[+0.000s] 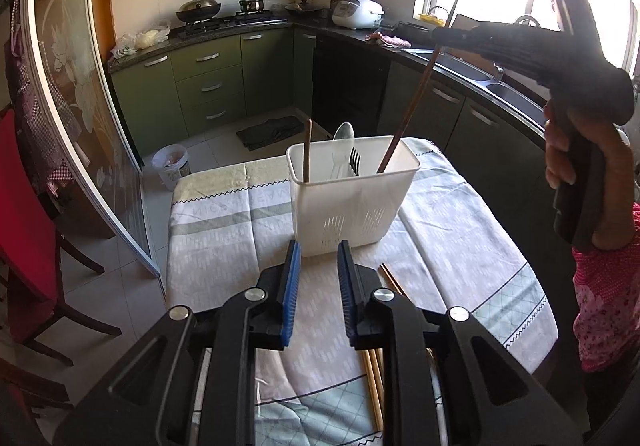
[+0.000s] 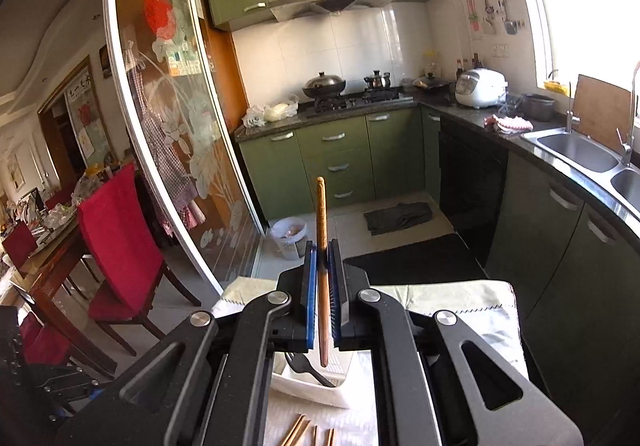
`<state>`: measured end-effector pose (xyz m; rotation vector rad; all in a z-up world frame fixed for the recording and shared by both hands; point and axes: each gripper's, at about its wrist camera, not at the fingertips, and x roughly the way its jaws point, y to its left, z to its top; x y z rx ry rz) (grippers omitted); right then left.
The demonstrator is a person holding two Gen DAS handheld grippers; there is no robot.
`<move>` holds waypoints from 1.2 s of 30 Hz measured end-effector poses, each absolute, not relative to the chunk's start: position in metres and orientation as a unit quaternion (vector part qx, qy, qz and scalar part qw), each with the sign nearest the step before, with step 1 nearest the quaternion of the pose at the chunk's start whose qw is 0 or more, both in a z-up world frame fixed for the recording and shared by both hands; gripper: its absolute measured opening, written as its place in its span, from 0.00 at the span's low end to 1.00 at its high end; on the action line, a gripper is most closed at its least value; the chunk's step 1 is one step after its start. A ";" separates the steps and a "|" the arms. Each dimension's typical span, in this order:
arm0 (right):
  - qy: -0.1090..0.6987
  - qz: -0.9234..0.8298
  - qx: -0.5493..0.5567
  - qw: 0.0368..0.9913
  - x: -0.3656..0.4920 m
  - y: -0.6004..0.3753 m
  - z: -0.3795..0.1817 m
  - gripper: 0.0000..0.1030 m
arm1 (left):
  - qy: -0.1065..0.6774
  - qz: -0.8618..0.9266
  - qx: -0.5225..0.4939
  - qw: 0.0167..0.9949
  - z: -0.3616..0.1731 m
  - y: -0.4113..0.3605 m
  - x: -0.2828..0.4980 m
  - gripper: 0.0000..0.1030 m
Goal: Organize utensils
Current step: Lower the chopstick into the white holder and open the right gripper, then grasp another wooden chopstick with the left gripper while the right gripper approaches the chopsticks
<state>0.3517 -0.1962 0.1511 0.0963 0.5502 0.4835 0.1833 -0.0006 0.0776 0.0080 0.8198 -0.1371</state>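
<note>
A white slotted utensil holder [image 1: 352, 202] stands on the table. In it are an upright chopstick [image 1: 307, 150] on the left, a white spoon [image 1: 344, 138] and a black fork [image 1: 354, 162]. My left gripper [image 1: 318, 252] hovers just in front of the holder, open, with nothing between its blue pads. My right gripper [image 1: 438, 33] is high at the right, shut on a long brown chopstick [image 1: 412, 102] whose lower end dips into the holder's right compartment. The right wrist view shows the right gripper [image 2: 322, 246] clamping that chopstick [image 2: 321, 206] above the holder [image 2: 316, 386] and fork [image 2: 304, 364].
Loose chopsticks [image 1: 390, 278] lie on the patterned tablecloth [image 1: 224, 238] beside and under my left gripper, loose chopsticks [image 2: 298, 434] below the right one. A red chair [image 1: 24, 230] and glass sliding door [image 1: 72, 106] are left. Counter and sink [image 2: 576, 150] run along the right. A bin [image 1: 171, 166] sits on the floor.
</note>
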 end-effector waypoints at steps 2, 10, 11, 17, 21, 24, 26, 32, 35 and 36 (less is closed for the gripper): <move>0.294 0.235 0.039 0.926 0.359 -0.190 0.129 0.06 | 0.407 -0.070 0.006 0.911 0.072 -0.002 0.182 0.18; 0.338 0.238 0.005 0.911 0.360 -0.183 0.079 0.07 | 0.440 -0.087 0.002 0.894 0.049 -0.017 0.184 0.18; 0.337 0.240 0.004 0.910 0.356 -0.185 0.079 0.10 | 0.444 -0.090 0.002 0.891 0.047 -0.020 0.184 0.18; 0.308 0.259 0.008 0.916 0.310 -0.211 0.095 0.16 | 0.461 -0.098 0.009 0.882 0.030 -0.035 0.183 0.21; 0.293 0.264 -0.001 0.919 0.251 -0.237 0.078 0.20 | 0.482 -0.102 0.008 0.870 0.008 -0.039 0.188 0.22; 0.300 0.247 -0.005 0.922 0.215 -0.257 0.046 0.20 | 0.503 -0.102 0.006 0.858 -0.015 -0.043 0.194 0.22; 0.310 0.229 -0.006 0.923 0.196 -0.271 0.022 0.20 | 0.515 -0.100 0.003 0.851 -0.028 -0.044 0.199 0.22; 0.348 0.202 0.028 0.915 0.169 -0.303 -0.028 0.20 | 0.552 -0.089 -0.005 0.829 -0.069 -0.048 0.216 0.22; 0.351 0.198 0.039 0.914 0.165 -0.314 -0.034 0.20 | 0.570 -0.089 -0.014 0.816 -0.087 -0.050 0.223 0.22; 0.351 0.196 0.040 0.915 0.165 -0.316 -0.034 0.23 | 0.574 -0.089 -0.015 0.814 -0.091 -0.050 0.225 0.22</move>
